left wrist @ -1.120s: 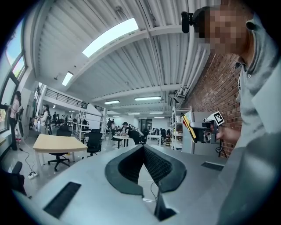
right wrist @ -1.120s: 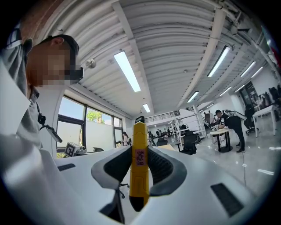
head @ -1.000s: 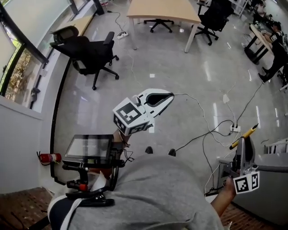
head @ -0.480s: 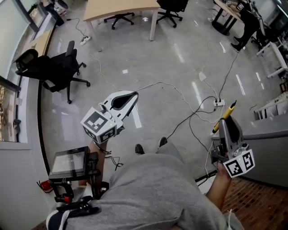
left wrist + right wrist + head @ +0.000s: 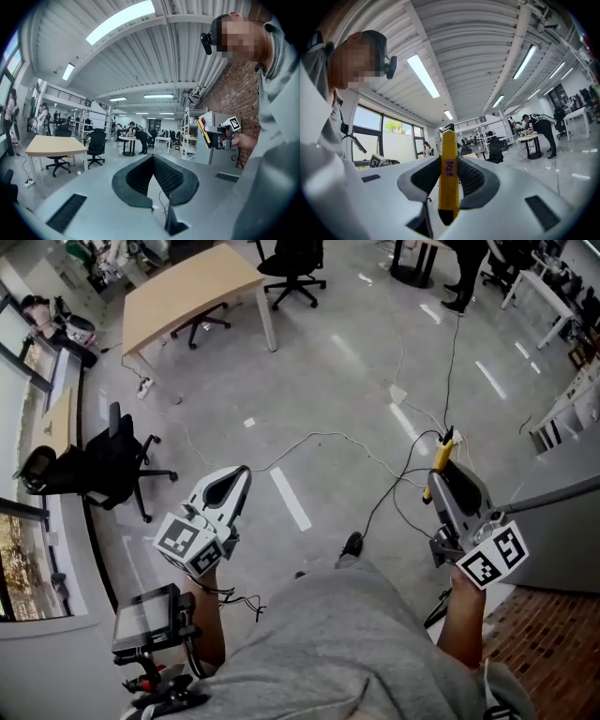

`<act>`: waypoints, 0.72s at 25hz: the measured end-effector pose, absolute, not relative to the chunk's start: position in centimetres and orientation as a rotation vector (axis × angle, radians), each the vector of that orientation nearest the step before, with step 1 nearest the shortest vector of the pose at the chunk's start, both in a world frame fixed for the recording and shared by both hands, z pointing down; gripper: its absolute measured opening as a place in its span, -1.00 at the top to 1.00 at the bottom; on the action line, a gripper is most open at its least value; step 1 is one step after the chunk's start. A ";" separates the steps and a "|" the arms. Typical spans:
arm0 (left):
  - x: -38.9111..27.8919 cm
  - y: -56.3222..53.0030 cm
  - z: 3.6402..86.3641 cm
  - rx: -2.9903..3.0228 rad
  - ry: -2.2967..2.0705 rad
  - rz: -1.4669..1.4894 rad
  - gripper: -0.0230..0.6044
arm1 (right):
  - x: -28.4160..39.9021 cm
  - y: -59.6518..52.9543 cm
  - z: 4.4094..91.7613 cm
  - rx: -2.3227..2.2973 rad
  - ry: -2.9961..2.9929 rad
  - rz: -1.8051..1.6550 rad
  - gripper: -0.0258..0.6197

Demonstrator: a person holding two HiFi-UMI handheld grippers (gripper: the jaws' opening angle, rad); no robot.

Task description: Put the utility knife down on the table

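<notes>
Right hand-held gripper (image 5: 442, 471) clamps the utility knife (image 5: 449, 176) lengthwise (left hand-held gripper (image 5: 240, 474) closed)

The utility knife (image 5: 449, 178) has a smooth yellow plastic body with a slight sheen and a small pink paper label. The right tool (image 5: 449, 159) and left tool (image 5: 153, 157) have matt pale-grey plastic shells with dark, ribbed pads (image 5: 169, 176). The floor (image 5: 337, 371) is polished grey and glossy, streaked with reflected light. The far bench (image 5: 187, 292) has a pale wood top. The shirt (image 5: 347, 643) is soft grey cloth, and the wall (image 5: 220, 89) is rough red brick.
</notes>
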State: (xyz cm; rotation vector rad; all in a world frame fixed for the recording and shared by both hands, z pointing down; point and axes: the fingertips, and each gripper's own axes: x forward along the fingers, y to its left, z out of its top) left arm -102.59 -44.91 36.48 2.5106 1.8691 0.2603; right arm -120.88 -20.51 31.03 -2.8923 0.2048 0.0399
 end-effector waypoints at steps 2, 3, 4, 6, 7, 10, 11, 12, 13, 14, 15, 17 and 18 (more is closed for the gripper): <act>-101.6 -42.2 36.2 2.512 1.890 0.257 0.91 | -119.7 -17.8 31.6 -2.878 0.201 0.040 0.56; -101.2 -40.9 36.2 2.509 1.896 0.254 0.91 | -119.1 -16.5 31.9 -2.874 0.203 0.034 0.56; -100.9 -39.6 36.3 2.509 1.895 0.255 0.91 | -118.6 -15.1 32.3 -2.870 0.209 0.029 0.56; -100.4 -36.9 36.6 2.524 1.885 0.258 0.91 | -117.8 -12.2 32.6 -2.866 0.225 0.032 0.55; -100.2 -35.6 36.6 2.532 1.882 0.256 0.91 | -117.4 -10.9 32.6 -2.865 0.235 0.037 0.56; -99.4 -32.7 35.8 2.549 1.872 0.243 0.91 | -116.2 -8.0 32.1 -2.862 0.269 0.050 0.55; -99.0 -32.0 35.6 2.555 1.866 0.240 0.91 | -115.8 -7.3 32.0 -2.861 0.280 0.052 0.56; -98.6 -31.4 35.5 2.560 1.863 0.239 0.91 | -115.3 -6.5 31.9 -2.862 0.286 0.054 0.56; -98.2 -30.6 35.4 2.563 1.864 0.242 0.91 | -114.9 -5.7 31.8 -2.861 0.288 0.055 0.56; -97.9 -29.9 35.4 2.567 1.867 0.246 0.91 | -114.5 -4.8 31.9 -2.859 0.288 0.056 0.56; -97.7 -29.1 35.4 2.571 1.871 0.251 0.91 | -114.2 -4.0 32.1 -2.854 0.286 0.057 0.55; -97.0 -27.6 35.5 2.578 1.873 0.261 0.91 | -113.5 -2.5 32.6 -2.840 0.282 0.058 0.56; -96.5 -26.9 35.6 2.579 1.874 0.265 0.91 | -113.0 -1.8 32.9 -2.833 0.279 0.057 0.56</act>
